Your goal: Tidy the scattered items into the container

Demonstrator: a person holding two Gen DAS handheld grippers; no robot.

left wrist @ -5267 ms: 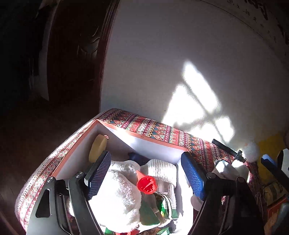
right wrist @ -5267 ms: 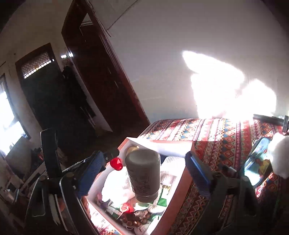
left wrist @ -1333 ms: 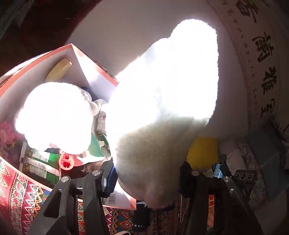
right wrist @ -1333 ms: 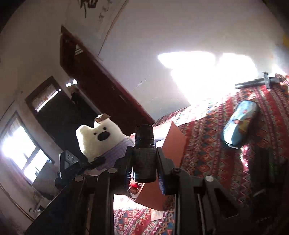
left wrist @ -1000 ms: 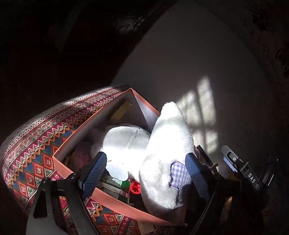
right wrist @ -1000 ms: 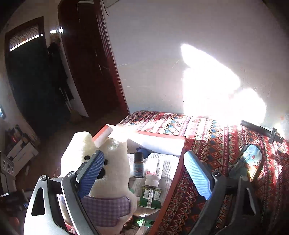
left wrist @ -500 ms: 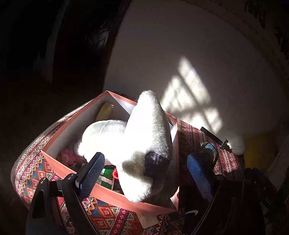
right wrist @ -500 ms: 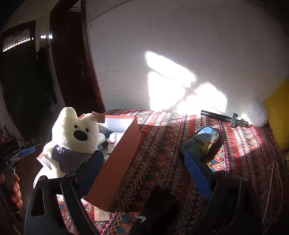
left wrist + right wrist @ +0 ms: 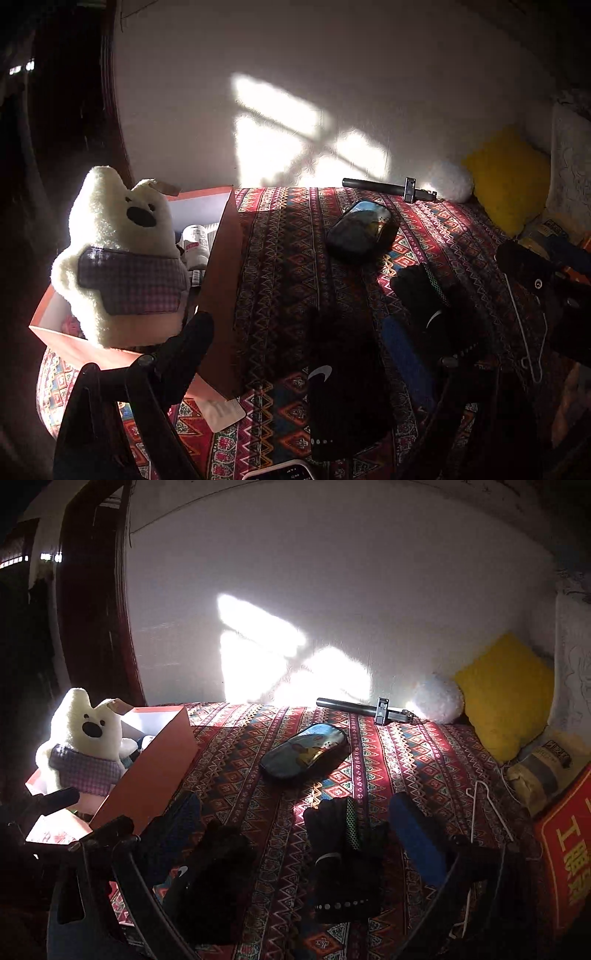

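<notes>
The orange box (image 9: 221, 266) (image 9: 155, 771) stands at the left on the patterned cloth, with a white plush bear (image 9: 122, 251) (image 9: 85, 738) upright inside it. Two black gloves lie on the cloth: one with a white mark (image 9: 343, 387) (image 9: 210, 878), one with a green strip (image 9: 424, 291) (image 9: 340, 849). My left gripper (image 9: 295, 350) is open above the marked glove, touching nothing. My right gripper (image 9: 297, 829) hangs over both gloves, its jaws opening, pads pressing on nothing. A dark pencil case (image 9: 360, 229) (image 9: 306, 751) lies further back.
A black metal rod (image 9: 362, 707), a white fluffy ball (image 9: 437, 698) and a yellow cushion (image 9: 506, 690) line the wall. A white wire hanger (image 9: 484, 805) and a red carton (image 9: 569, 853) sit at the right. A phone (image 9: 284, 472) shows at the near edge.
Both grippers let go over the box, the bear and a small dark bottle staying in it, then swung right across the cloth to the gloves. The right jaws have spread slightly wider.
</notes>
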